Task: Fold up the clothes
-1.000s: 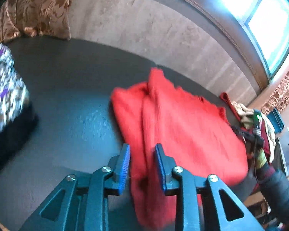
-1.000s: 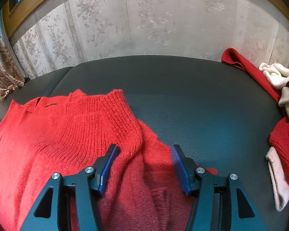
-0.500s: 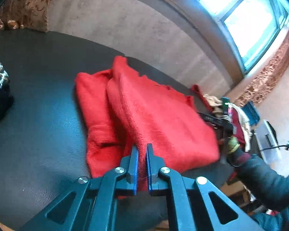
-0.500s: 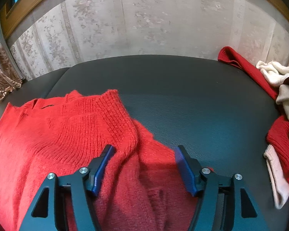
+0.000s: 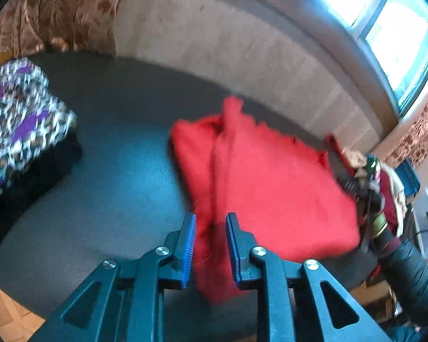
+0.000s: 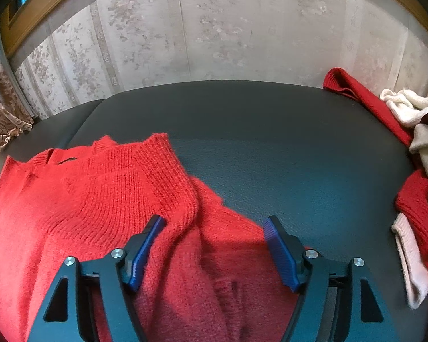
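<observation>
On the dark padded table, toward its near edge: red sweater, knit, partly folded, one side turned over the body so a thick doubled ridge runs through the middle. Collar end lies farthest from me; hem end nearest.

My left gripper hovers over the near corner of the sweater. Its jaws are opening; a fold of the red knit stands in the gap between the blue pads, but they look clear of it, not pinching. This view is blurred, so the contact is hard to read finely.

My right gripper sits low over the sweater's other near corner, where the cloth ends and the bare table begins. Its jaws are opening too, spread wide, the left finger over the ribbed knit, the right one at the cloth's edge. Nothing clamped.

At the table's right edge, well apart from the sweater: a heap of other clothes, dark red, cream and beige pieces tumbled together. At the left end, seen from the left wrist: a stack with a leopard-and-purple print piece on top of something black.

Behind the far edge: pale flowered wall. Brown patterned curtain at the left corner, bright window up to the right.
</observation>
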### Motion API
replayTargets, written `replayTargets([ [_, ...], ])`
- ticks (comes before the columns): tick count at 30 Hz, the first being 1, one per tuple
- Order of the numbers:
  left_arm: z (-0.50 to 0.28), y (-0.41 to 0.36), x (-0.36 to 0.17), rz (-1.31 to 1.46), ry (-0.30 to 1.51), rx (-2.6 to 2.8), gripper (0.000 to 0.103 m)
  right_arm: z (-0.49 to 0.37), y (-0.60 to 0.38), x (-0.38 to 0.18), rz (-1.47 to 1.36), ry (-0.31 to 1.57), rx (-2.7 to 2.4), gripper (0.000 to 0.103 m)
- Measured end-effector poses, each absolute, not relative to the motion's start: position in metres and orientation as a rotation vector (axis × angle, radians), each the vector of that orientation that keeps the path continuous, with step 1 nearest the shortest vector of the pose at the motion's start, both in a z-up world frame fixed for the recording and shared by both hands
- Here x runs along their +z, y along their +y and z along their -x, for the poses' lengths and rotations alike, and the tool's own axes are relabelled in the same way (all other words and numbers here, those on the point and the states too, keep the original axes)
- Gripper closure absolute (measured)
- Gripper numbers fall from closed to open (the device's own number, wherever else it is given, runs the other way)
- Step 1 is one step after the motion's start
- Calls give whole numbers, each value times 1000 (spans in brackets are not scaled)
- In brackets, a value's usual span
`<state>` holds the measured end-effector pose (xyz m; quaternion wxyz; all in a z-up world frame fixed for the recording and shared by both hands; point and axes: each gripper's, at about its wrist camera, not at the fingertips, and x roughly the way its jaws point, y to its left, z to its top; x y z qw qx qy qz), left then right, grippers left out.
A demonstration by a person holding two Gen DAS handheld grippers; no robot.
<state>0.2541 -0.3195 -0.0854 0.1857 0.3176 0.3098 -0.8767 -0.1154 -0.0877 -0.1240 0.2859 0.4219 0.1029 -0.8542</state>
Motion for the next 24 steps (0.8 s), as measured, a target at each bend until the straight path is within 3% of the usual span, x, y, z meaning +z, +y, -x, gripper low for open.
replayTargets([
  [4, -207, -289, -83, -940, 724, -2551, 72, 115, -84, -114, -1093, 262, -2264, 32],
  [8, -176, -272, -97, -1031, 605, -2580, 72, 100, -89, -69, -898, 331, -2229, 32],
  [12, -167, -263, -108, -1020, 601, -2577, 72, 75, -129, -43, -808, 458, -1998, 33],
  [16, -172, -260, -113, -998, 613, -2593, 71, 59, -187, -58, -834, 600, -1831, 34],
  [21, -173, -255, -113, -992, 566, -2596, 68, 74, -229, -90, -981, 605, -1777, 34],
  [23, -174, -253, -112, -989, 548, -2592, 68, 75, -238, -102, -1033, 623, -1762, 39],
  [24, -174, -252, -111, -989, 543, -2589, 68, 72, -239, -105, -1020, 658, -1776, 52],
])
